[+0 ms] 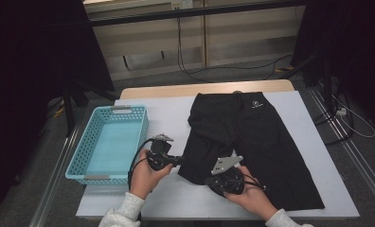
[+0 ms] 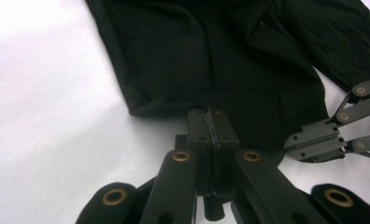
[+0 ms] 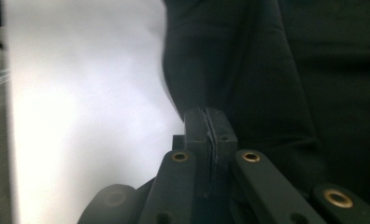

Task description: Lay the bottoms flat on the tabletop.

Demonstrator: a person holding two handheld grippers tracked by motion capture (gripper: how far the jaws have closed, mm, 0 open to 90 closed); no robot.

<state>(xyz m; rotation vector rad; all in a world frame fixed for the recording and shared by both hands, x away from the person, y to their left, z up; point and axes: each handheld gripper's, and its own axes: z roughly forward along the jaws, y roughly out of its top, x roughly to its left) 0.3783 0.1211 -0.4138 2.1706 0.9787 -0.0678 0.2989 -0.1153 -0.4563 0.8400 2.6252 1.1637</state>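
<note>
From above, the black shorts point(image 1: 256, 142) lie flat on the white table cover point(image 1: 166, 113), a small white logo point(image 1: 257, 105) near their waistband (too small to read). A turquoise basket point(image 1: 111, 144) sits to their left. Your left gripper point(image 1: 180, 161) meets the hem of the near leg; your right gripper point(image 1: 213, 179) rests on the same leg's lower edge.

In the left gripper view, its jaws are pressed together at the hem of the shorts point(image 2: 211, 60), seemingly pinching it.

In the right gripper view, the jaws are clamped together on the edge of the fabric point(image 3: 276, 79).
</note>
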